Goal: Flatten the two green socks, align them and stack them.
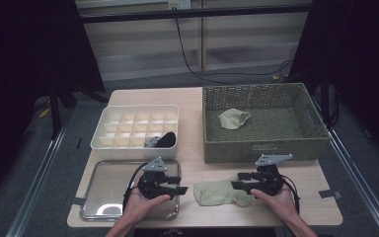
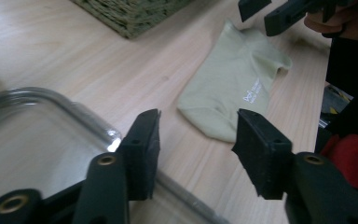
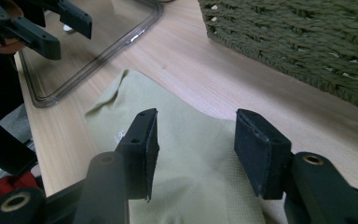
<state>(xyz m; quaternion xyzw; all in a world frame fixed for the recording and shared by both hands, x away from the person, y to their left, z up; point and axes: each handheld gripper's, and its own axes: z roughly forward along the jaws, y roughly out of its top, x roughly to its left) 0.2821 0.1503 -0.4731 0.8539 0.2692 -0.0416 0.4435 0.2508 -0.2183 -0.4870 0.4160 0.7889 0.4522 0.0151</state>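
A pale green sock [image 1: 219, 192] lies flat on the wooden table near its front edge, between my two grippers. My left gripper [image 1: 181, 185] stands over the right edge of a clear tray [image 1: 91, 215], pointing at the sock, jaws open and empty. In the left gripper view its jaws [image 2: 198, 126] frame the sock's [image 2: 233, 88] near end from a short way off. My right gripper [image 1: 239, 180] sits at the sock's right end, open. In the right gripper view the sock [image 3: 191, 154] lies under and between the spread jaws [image 3: 196, 126], which do not press on it.
A woven green basket [image 1: 264, 148] stands at the back right with another pale sock [image 1: 233, 118] inside. A white divided box [image 1: 108, 145] at the back left holds a dark sock [image 1: 165, 139] in a front compartment. The table's front edge is just behind both hands.
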